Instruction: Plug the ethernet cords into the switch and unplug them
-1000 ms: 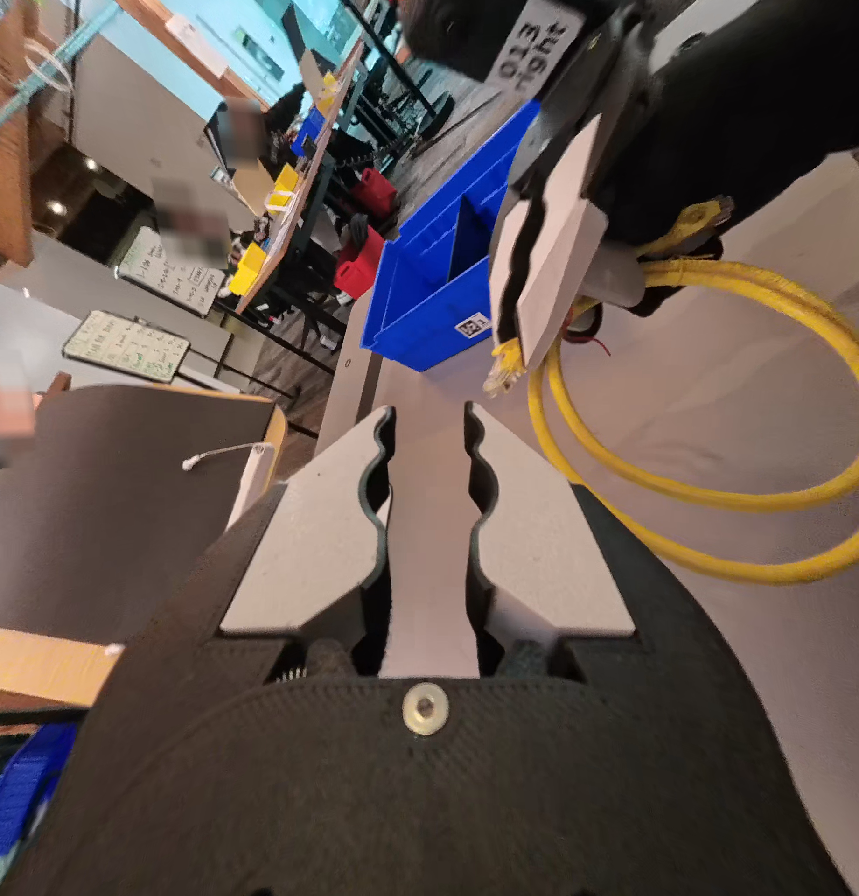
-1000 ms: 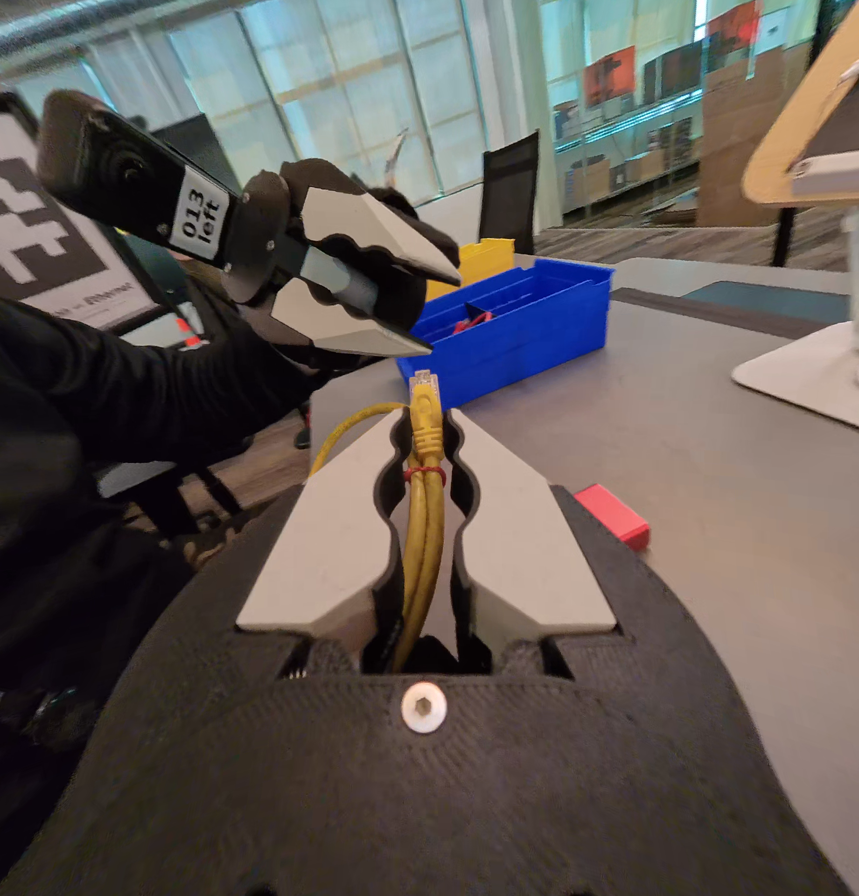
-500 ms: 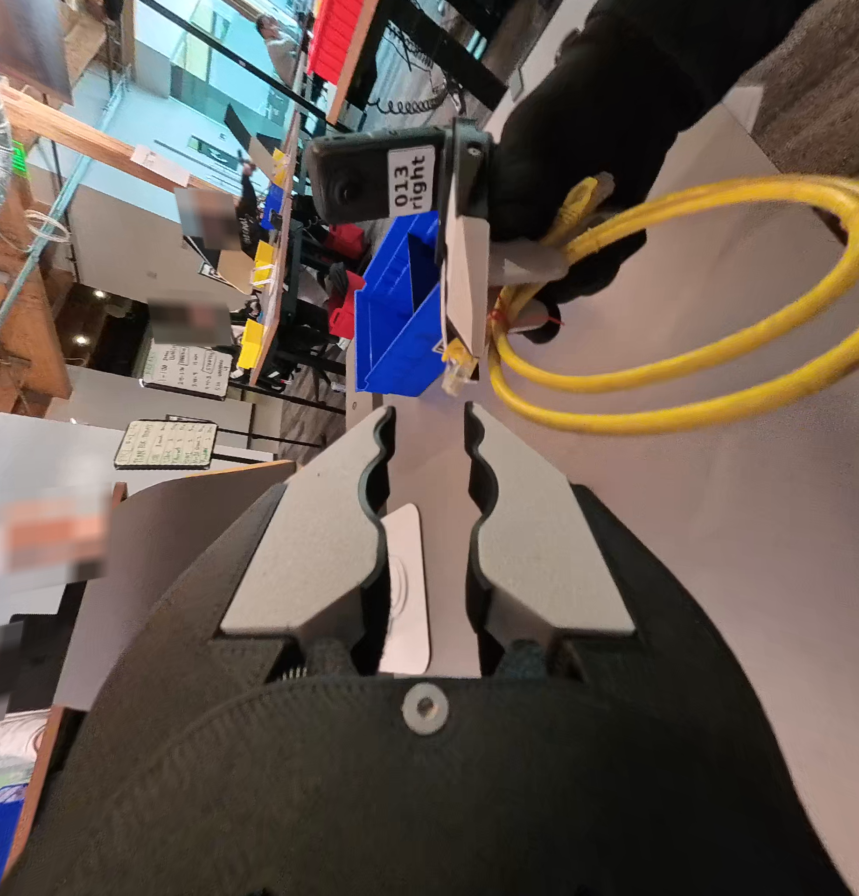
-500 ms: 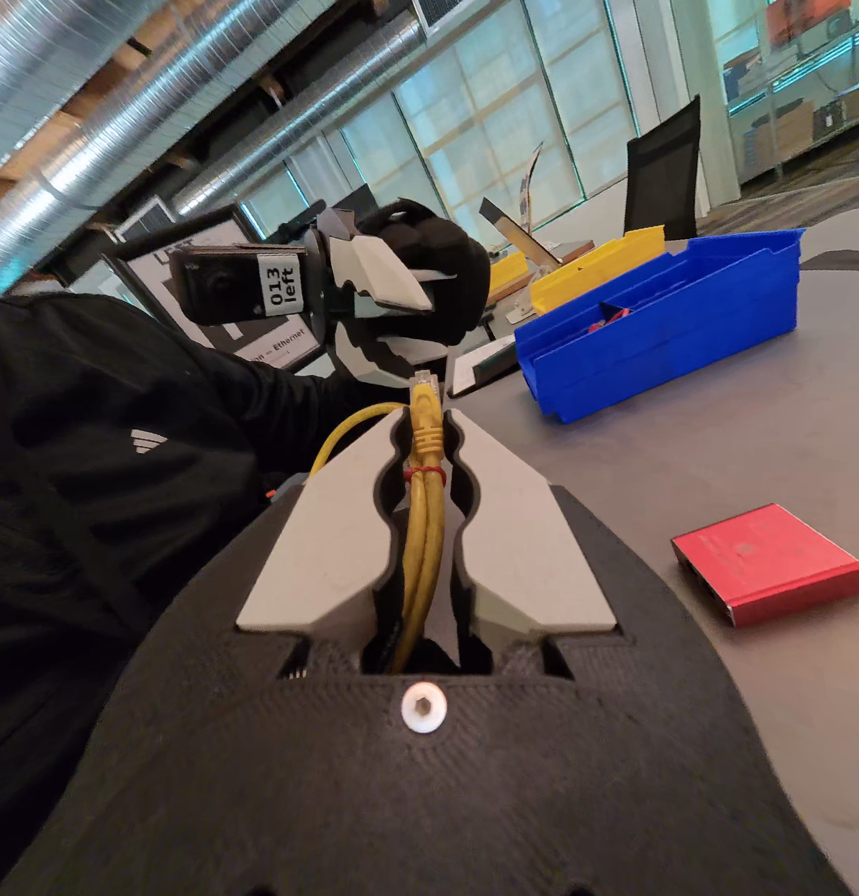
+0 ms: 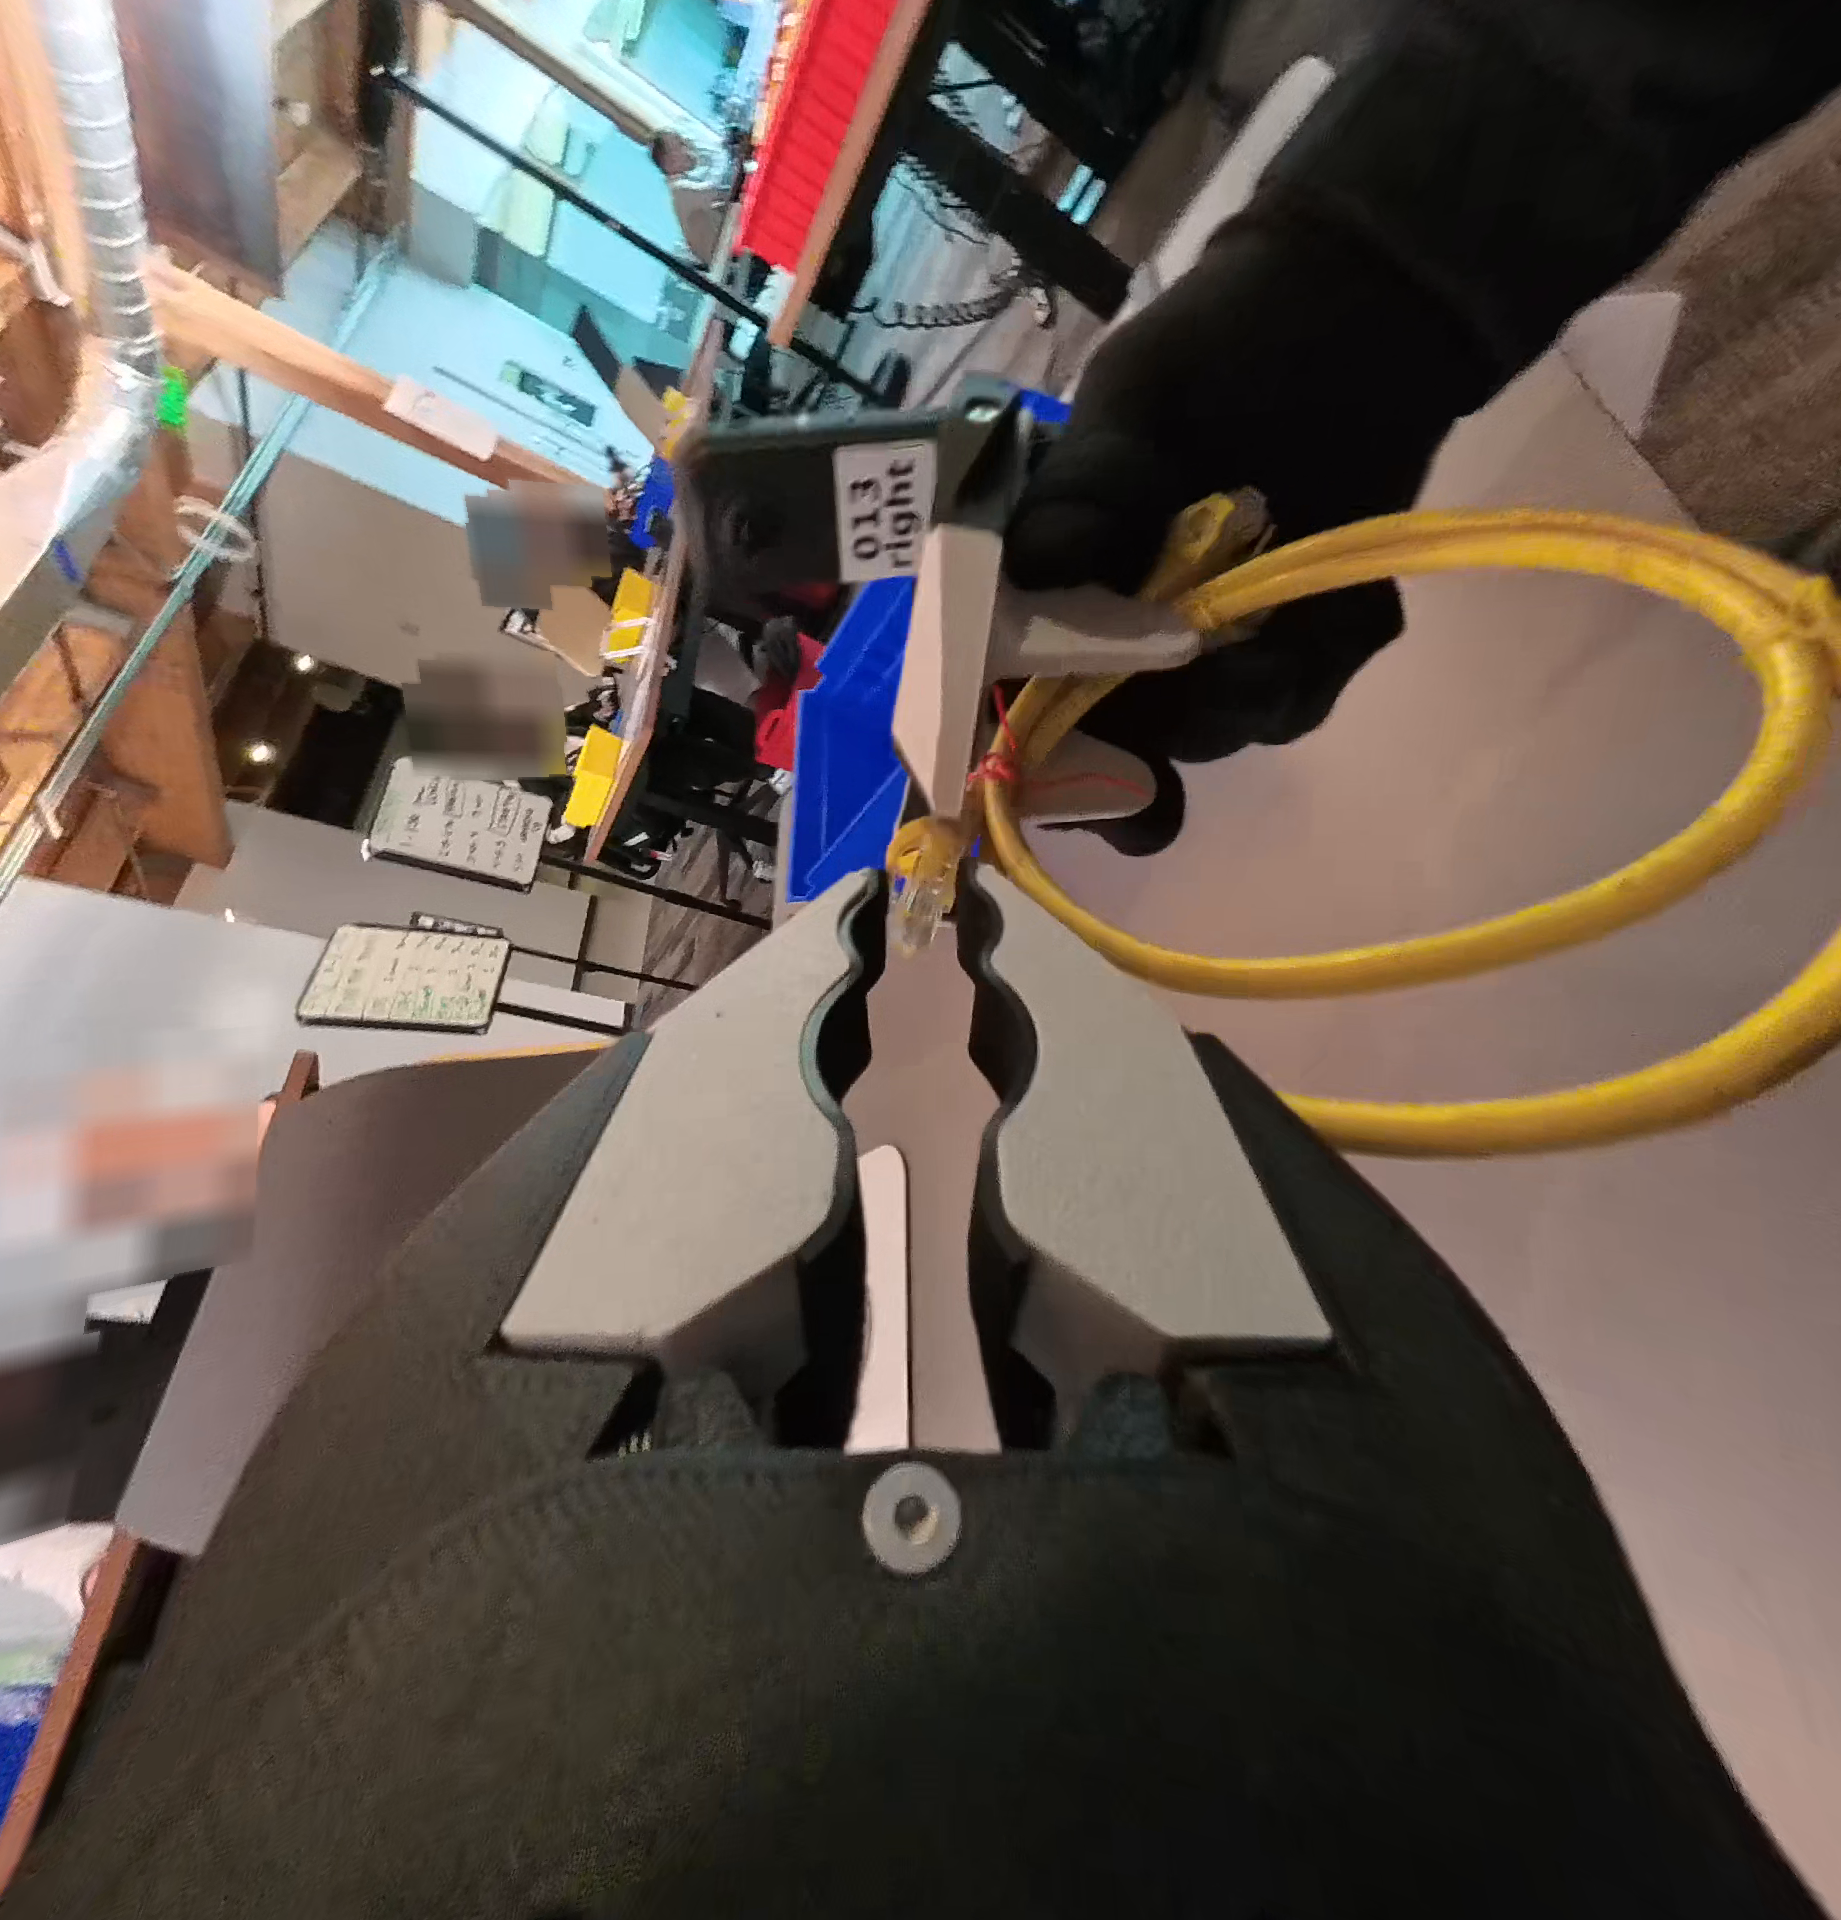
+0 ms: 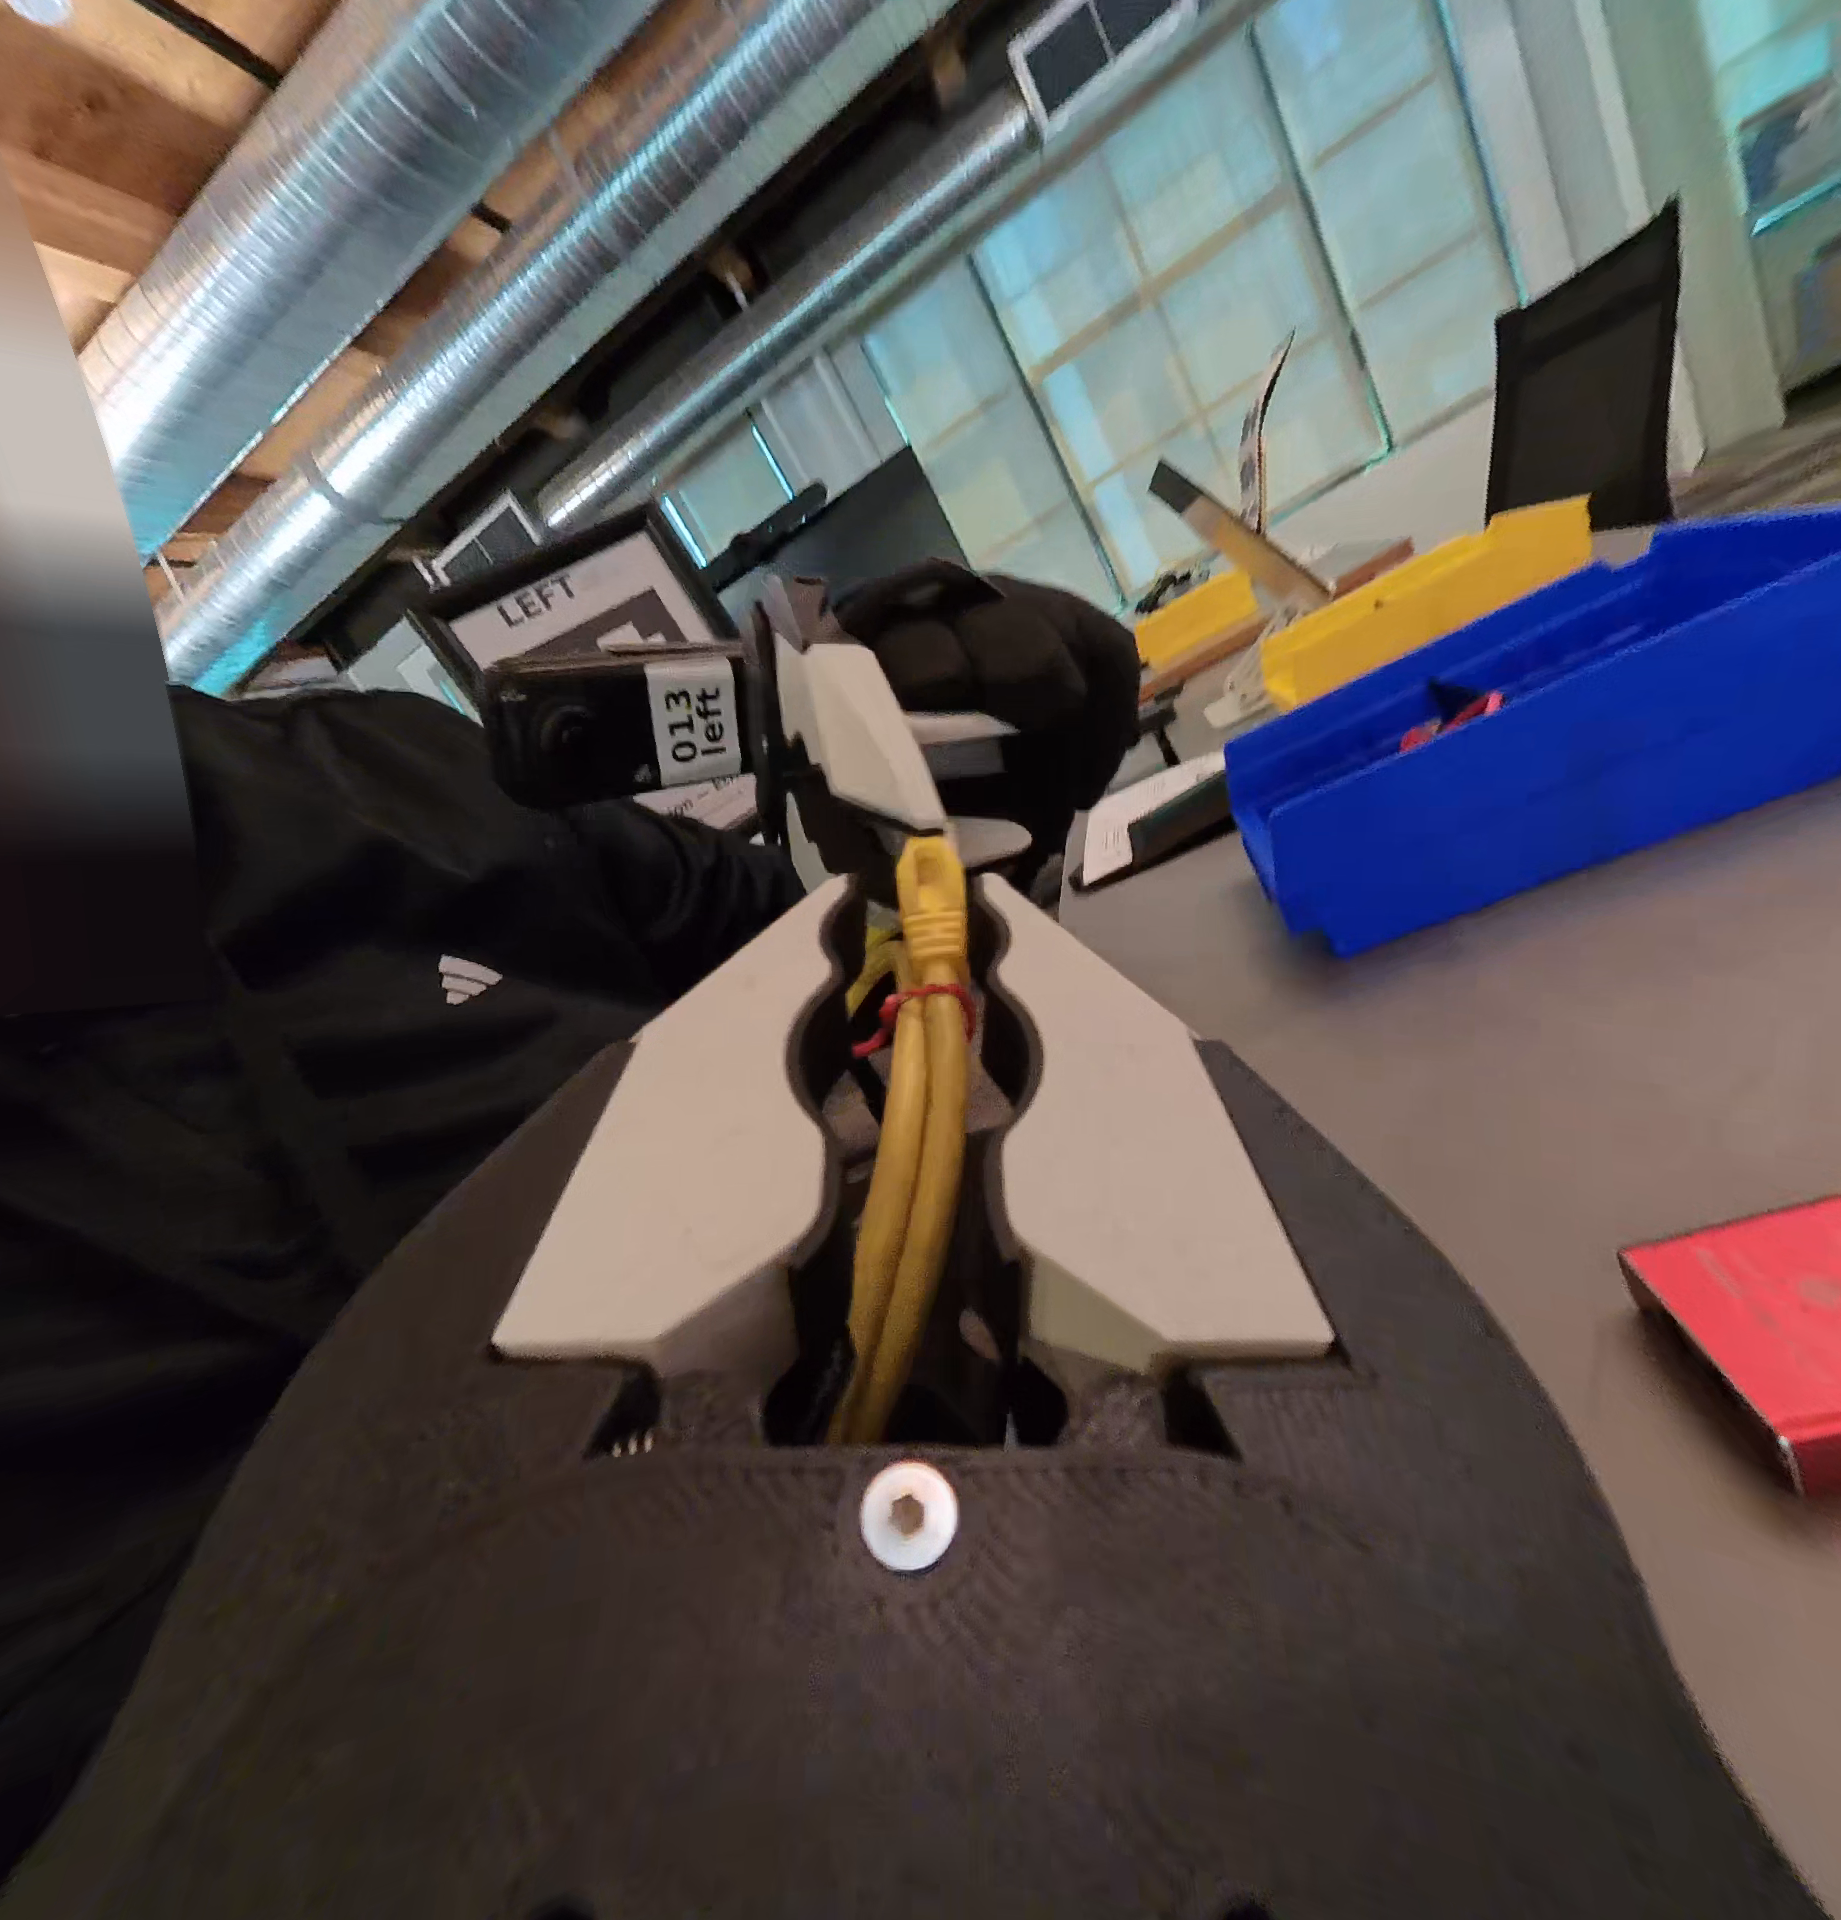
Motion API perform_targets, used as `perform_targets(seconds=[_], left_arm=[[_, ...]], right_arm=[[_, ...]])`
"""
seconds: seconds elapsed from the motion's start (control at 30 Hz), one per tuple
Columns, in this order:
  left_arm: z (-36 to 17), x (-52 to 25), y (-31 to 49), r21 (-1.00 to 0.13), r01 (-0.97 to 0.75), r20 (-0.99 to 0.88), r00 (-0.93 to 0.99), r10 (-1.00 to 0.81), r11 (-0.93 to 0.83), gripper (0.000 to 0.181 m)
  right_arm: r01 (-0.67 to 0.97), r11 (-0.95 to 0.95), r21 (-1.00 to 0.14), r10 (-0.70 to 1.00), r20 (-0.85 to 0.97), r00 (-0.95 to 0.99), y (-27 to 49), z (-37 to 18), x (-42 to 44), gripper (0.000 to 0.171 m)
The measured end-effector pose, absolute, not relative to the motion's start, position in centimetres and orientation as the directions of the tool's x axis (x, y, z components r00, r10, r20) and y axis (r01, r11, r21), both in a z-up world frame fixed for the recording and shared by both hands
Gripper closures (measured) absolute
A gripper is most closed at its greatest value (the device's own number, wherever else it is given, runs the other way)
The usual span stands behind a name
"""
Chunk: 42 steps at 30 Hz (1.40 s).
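In the right wrist view my right gripper (image 6: pixel 921 899) is shut on a bundled yellow ethernet cord (image 6: pixel 911 1164) bound with a red tie; its plug (image 6: pixel 928 883) sticks out past the tips. The left gripper (image 6: pixel 947 821) faces it, tips at the plug. In the left wrist view my left gripper (image 5: pixel 921 894) is open, jaws narrow, with the plug (image 5: pixel 921 899) between its tips and a slight gap either side. The right gripper (image 5: pixel 947 790) holds the cord's loop (image 5: pixel 1518 935) above the grey table. The red switch (image 6: pixel 1778 1340) lies flat at the right.
A blue bin (image 6: pixel 1570 748) stands on the table (image 6: pixel 1415 1091) beyond the switch, with yellow bins (image 6: pixel 1415 603) behind it. A white card (image 5: pixel 880 1299) lies on the table under the left gripper. A person's black sleeve (image 6: pixel 376 935) fills the left side. Only a small space, under 4 cm, lies between the two pairs of fingers.
The two grippers have come together, so the plug now sits between the left gripper's tips. The left jaws have narrowed. The right gripper still holds the cord.
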<state>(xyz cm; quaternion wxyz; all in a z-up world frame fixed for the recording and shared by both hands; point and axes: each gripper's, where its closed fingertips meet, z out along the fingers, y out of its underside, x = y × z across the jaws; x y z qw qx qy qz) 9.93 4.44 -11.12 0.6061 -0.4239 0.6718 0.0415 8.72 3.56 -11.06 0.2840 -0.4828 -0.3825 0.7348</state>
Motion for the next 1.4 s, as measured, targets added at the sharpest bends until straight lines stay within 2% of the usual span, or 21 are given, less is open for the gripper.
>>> perform_targets(seconds=[0.03, 0.1, 0.13, 0.2, 0.27, 0.37, 0.43, 0.47, 0.57, 0.77, 0.87, 1.07, 1.1, 1.13, 1.17, 1.2, 1.27, 1.33, 1.37, 1.4], left_arm=[[-10.9, 9.9, 4.7, -0.475, -0.615, -0.845, 0.121, -0.520, 0.629, 0.171], [-10.4, 10.0, 5.1, -0.505, -0.605, -0.839, 0.176, -0.515, 0.616, 0.171], [-10.1, 10.0, 5.2, -0.517, -0.598, -0.836, 0.199, -0.511, 0.612, 0.171], [-9.3, 10.1, 5.2, -0.612, -0.544, -0.776, 0.274, -0.568, 0.574, 0.171], [-9.0, 10.2, 5.4, -0.671, -0.501, -0.733, 0.336, -0.591, 0.547, 0.171], [-9.2, 10.4, 5.5, -0.655, -0.503, -0.751, 0.352, -0.559, 0.564, 0.171], [-9.0, 10.7, 5.0, -0.627, -0.507, -0.775, 0.328, -0.540, 0.592, 0.171], [-9.0, 10.8, 4.9, -0.606, -0.517, -0.792, 0.318, -0.522, 0.604, 0.171], [-8.6, 11.1, 4.5, -0.592, -0.508, -0.805, 0.322, -0.499, 0.626, 0.171], [-7.6, 11.1, 4.5, -0.591, -0.499, -0.806, 0.379, -0.454, 0.634, 0.170], [-7.1, 11.1, 4.6, -0.631, -0.465, -0.774, 0.430, -0.465, 0.621, 0.170], [-7.0, 11.3, 4.4, -0.629, -0.455, -0.774, 0.445, -0.451, 0.630, 0.170], [-7.0, 11.4, 4.2, -0.617, -0.455, -0.783, 0.432, -0.447, 0.642, 0.170], [-6.8, 11.3, 4.2, -0.617, -0.458, -0.783, 0.438, -0.442, 0.640, 0.170], [-6.9, 11.4, 4.1, -0.623, -0.452, -0.779, 0.431, -0.455, 0.639, 0.170], [-7.1, 11.5, 4.0, -0.615, -0.454, -0.786, 0.416, -0.457, 0.644, 0.171], [-7.1, 11.6, 3.7, -0.576, -0.469, -0.816, 0.384, -0.432, 0.670, 0.171], [-6.6, 11.4, 3.8, -0.561, -0.485, -0.826, 0.384, -0.413, 0.671, 0.171], [-6.3, 11.2, 4.1, -0.556, -0.495, -0.829, 0.391, -0.401, 0.668, 0.171], [-6.2, 11.0, 4.4, -0.555, -0.508, -0.829, 0.395, -0.395, 0.659, 0.171]], right_arm=[[-0.066, -0.540, -0.839, 0.797, -0.485, -0.361, 3.7, -10.7, 8.8, 0.147], [-0.112, -0.524, -0.844, 0.823, -0.469, -0.319, 4.4, -10.1, 8.9, 0.149], [-0.157, -0.526, -0.836, 0.831, -0.465, -0.305, 4.9, -9.5, 9.2, 0.151], [-0.251, -0.531, -0.810, 0.836, -0.450, -0.314, 5.4, -8.1, 9.9, 0.162], [-0.259, -0.526, -0.810, 0.836, -0.439, -0.328, 5.2, -7.7, 10.0, 0.168], [-0.213, -0.504, -0.837, 0.853, -0.444, -0.274, 5.7, -8.5, 9.9, 0.160], [-0.167, -0.487, -0.857, 0.865, -0.447, -0.228, 6.0, -9.2, 9.9, 0.145], [-0.155, -0.487, -0.860, 0.863, -0.446, -0.237, 5.8, -9.2, 10.1, 0.143], [-0.112, -0.513, -0.851, 0.823, -0.450, -0.346, 4.2, -8.8, 10.4, 0.155], [-0.175, -0.573, -0.801, 0.781, -0.469, -0.411, 4.1, -8.0, 10.3, 0.158], [-0.249, -0.546, -0.800, 0.811, -0.431, -0.396, 4.4, -7.3, 10.4, 0.160], [-0.206, -0.591, -0.780, 0.774, -0.477, -0.416, 4.5, -7.1, 10.6, 0.159], [-0.187, -0.604, -0.775, 0.760, -0.489, -0.428, 4.4, -7.1, 10.8, 0.147], [-0.134, -0.601, -0.788, 0.748, -0.497, -0.440, 4.0, -7.5, 10.9, 0.119], [-0.079, -0.559, -0.825, 0.768, -0.480, -0.424, 3.5, -8.3, 10.9, 0.110], [-0.055, -0.493, -0.868, 0.815, -0.439, -0.377, 3.4, -8.8, 11.0, 0.109], [-0.050, -0.371, -0.927, 0.903, -0.348, -0.253, 4.8, -8.6, 11.9, 0.096], [-0.074, -0.252, -0.965, 0.963, -0.243, -0.115, 6.9, -6.6, 13.5, 0.100], [-0.058, -0.160, -0.985, 0.986, -0.158, -0.046, 7.5, -5.4, 14.2, 0.100], [-0.005, -0.064, -0.998, 0.998, -0.064, 0.012, 7.5, -4.4, 14.6, 0.107]])
